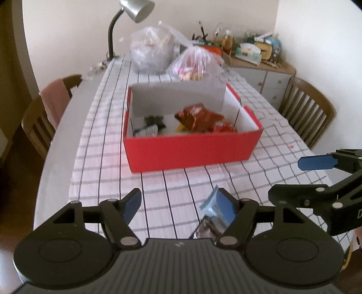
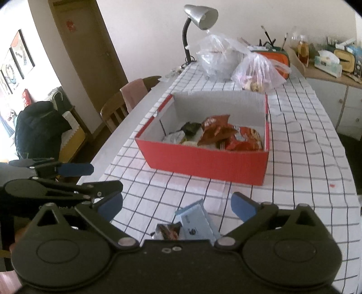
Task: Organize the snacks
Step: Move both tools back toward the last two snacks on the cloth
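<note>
The left gripper (image 1: 178, 207) has its jaws apart, the blue packet (image 1: 209, 204) lying against the inner face of its right finger, though I cannot tell whether it touches. No pad presses on it. Close beside it, the right gripper (image 2: 177, 207) stands wide open over the same spot, nothing clamped.

Between them on the checked cloth (image 2: 301, 158) lie the blue packet (image 2: 196, 222) and a dark, shiny wrapper (image 2: 168, 231), touching at their near ends. The packet's long axis runs away from the grippers, slanting towards the box, one crimped end pointing that way. It carries a small dark mark, too blurred to read.

Beyond them the red box (image 2: 206, 161) sits open on the cloth, with orange-red snack bags (image 2: 226, 134) piled inside; their lettering is unreadable. Behind the box stand two plastic bags (image 2: 255, 71) and a lamp (image 2: 199, 13).
</note>
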Available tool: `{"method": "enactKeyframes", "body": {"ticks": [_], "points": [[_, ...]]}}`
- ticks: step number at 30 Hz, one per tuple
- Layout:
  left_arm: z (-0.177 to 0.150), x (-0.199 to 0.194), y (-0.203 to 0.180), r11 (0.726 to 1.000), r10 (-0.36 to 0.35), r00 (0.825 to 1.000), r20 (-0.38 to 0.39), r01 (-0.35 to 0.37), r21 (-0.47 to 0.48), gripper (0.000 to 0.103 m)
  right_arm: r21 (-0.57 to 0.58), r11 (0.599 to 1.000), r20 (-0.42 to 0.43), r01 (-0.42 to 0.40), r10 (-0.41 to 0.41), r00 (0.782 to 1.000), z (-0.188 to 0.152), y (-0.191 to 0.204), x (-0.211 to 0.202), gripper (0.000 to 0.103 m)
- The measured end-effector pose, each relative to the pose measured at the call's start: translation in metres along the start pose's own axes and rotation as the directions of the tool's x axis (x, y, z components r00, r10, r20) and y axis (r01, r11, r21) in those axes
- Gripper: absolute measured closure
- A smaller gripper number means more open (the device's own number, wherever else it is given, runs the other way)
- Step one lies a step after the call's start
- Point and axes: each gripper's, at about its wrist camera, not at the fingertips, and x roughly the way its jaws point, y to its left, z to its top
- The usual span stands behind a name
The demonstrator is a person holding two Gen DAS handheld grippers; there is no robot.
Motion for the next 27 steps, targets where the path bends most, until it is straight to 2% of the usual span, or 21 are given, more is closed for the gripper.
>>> {"method": "enactKeyframes", "body": {"ticks": [7,14,18,27], "points": [[-0.03,0.026,-0.009,1.0,-0.003,0.996,-0.088,0.004,0.007,0.03,0.006,1.0,-0.091,0.019,-0.018,0.996,-0.031,-0.008,0.022,0.0],[-0.049,0.049,-0.02,0.998,-0.032,0.99,-0.14,0.038,0.04,0.03,0.044,0.998,-0.137,0.05,-0.043,0.99,-0.04,-0.029,0.036,0.0],[-0.052,0.061,-0.026,0.997,-0.053,0.985,-0.164,0.061,0.041,0.03,0.056,0.996,-0.164,0.07,-0.06,0.985,-0.042,-0.04,0.045,0.0],[-0.05,0.099,-0.03,0.998,-0.065,0.972,-0.226,0.062,-0.018,0.03,0.069,0.995,-0.195,0.077,-0.062,0.979,-0.041,-0.057,0.059,0.0]]}}
